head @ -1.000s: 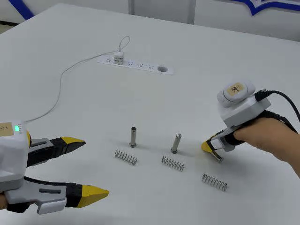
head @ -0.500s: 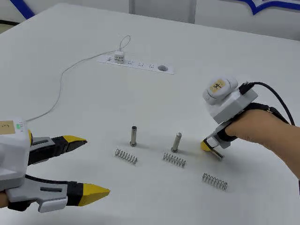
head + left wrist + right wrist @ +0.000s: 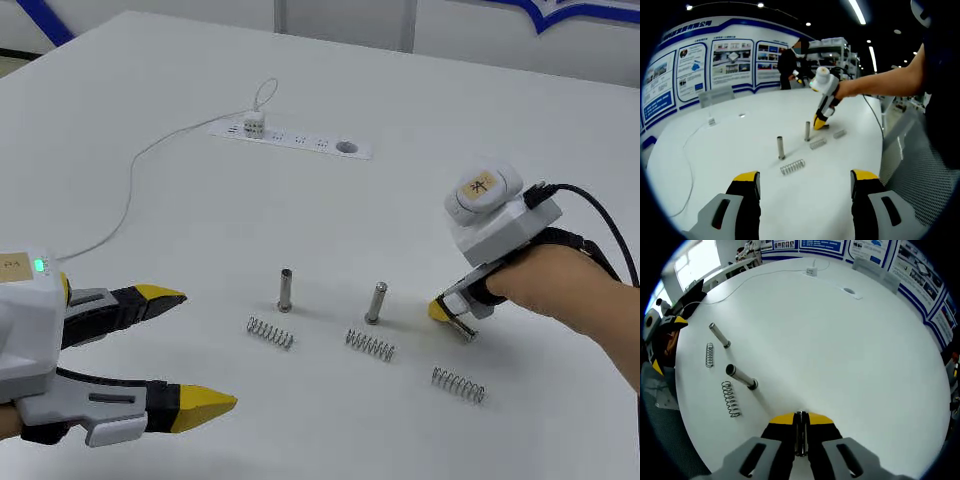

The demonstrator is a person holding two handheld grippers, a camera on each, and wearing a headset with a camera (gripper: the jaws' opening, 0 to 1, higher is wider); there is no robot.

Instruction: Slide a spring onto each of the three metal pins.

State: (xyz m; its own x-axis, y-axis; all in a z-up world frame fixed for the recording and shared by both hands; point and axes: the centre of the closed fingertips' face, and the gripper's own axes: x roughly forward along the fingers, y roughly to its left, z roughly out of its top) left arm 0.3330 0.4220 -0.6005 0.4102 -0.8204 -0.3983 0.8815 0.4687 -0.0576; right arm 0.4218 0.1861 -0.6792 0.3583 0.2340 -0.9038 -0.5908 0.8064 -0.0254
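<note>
So the right gripper (image 3: 447, 312) is clamped down on one metal pin (image 3: 463, 331). It's holding it tilted and low over the white table (image 3: 350, 220), at the right end of the row. Can't really tell if the pin's lower end touches the surface. In the right gripper view the pin sits pinched straight between the two yellow-tipped jaws.

The left gripper (image 3: 198, 348) is down at the near left, jaws spread wide with nothing in them, well apart from the parts.

The other two pins stand upright on the table: the left pin (image 3: 285, 290) and the middle pin (image 3: 376, 302). Three springs lie flat on their sides, none on a pin yet. The left spring (image 3: 269, 333) is just in front of the left pin and the middle spring (image 3: 369, 346) just in front of the middle pin. The right spring (image 3: 458, 386) lies near the held pin, on the side toward the person.

Further back there's a white power strip (image 3: 290, 138) with a small white plug (image 3: 254, 125) in it. A thin white cable (image 3: 129, 190) trails off to the left.
</note>
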